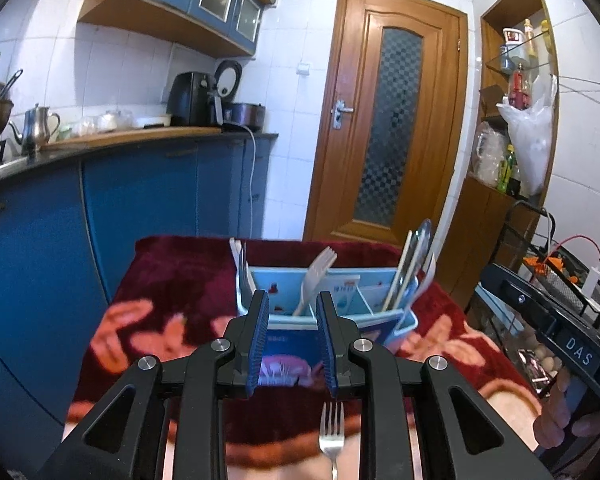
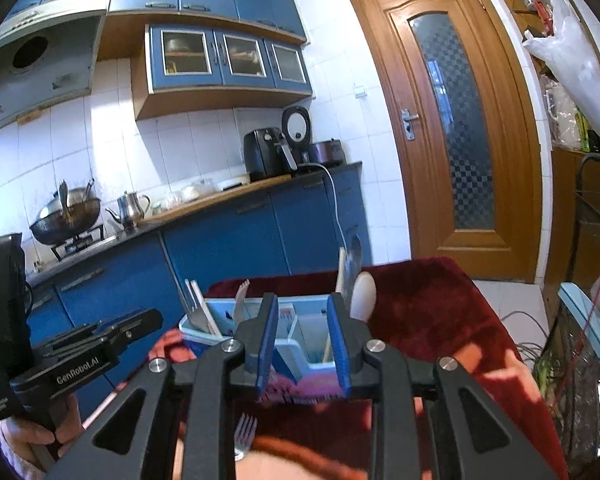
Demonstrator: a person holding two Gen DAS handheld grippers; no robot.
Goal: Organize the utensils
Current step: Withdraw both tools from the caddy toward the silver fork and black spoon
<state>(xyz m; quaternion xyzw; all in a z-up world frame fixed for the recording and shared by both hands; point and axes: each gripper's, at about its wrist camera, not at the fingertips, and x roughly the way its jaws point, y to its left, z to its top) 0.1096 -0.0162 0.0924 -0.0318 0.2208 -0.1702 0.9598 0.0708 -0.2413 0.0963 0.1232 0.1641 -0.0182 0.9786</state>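
A light blue utensil organizer (image 1: 324, 312) stands on a table under a dark red flowered blanket (image 1: 172, 280). A white plastic fork (image 1: 316, 276) leans in its middle compartment. Chopsticks and a metal spoon (image 1: 414, 256) stand at its right end, and pale utensils (image 1: 240, 264) at its left. A metal fork (image 1: 332, 436) lies flat on the blanket near me, tines toward the organizer. My left gripper (image 1: 293, 296) hovers above that fork, open and empty. In the right wrist view my right gripper (image 2: 303, 298) is also open and empty, facing the organizer (image 2: 308, 344), with the fork (image 2: 246, 434) below it.
Blue kitchen cabinets (image 1: 140, 208) run along the left behind the table, and their counter carries a kettle (image 1: 38, 128) and an air fryer (image 1: 190, 100). A wooden door (image 1: 392, 120) is straight behind. A wire cart (image 1: 540, 264) and a hanging plastic bag (image 1: 534, 136) crowd the right.
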